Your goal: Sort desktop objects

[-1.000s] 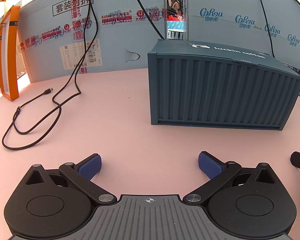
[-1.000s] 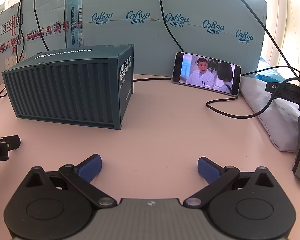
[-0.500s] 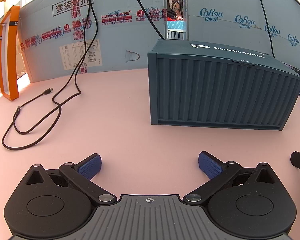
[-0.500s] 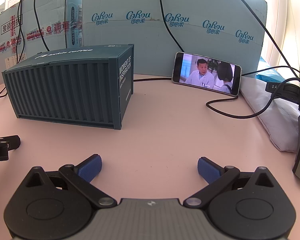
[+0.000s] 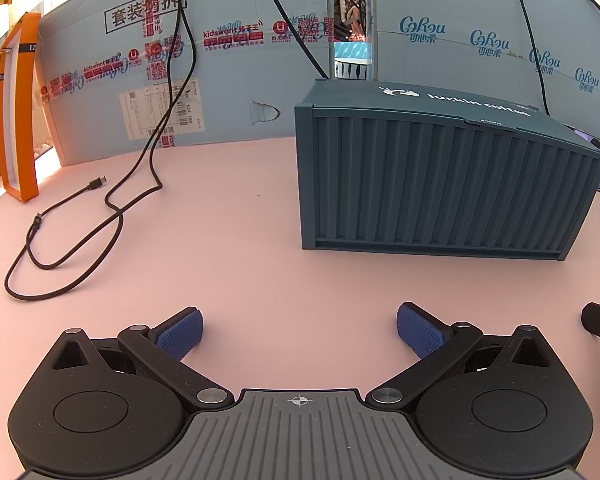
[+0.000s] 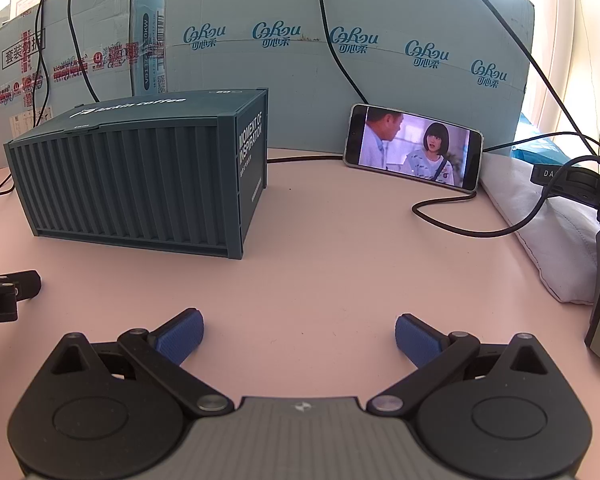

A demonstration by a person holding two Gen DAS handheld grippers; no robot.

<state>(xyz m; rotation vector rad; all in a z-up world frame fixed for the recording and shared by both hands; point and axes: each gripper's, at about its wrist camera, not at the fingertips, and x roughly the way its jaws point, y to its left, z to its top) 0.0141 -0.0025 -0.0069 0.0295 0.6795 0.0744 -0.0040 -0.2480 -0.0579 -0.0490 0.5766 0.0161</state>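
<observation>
Phone (image 6: 414,147) in right view only — loose cable (image 5: 76,232) left.

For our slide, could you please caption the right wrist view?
Open right hand-held gripper faces a teal container box and a propped phone on the pink table.
</observation>
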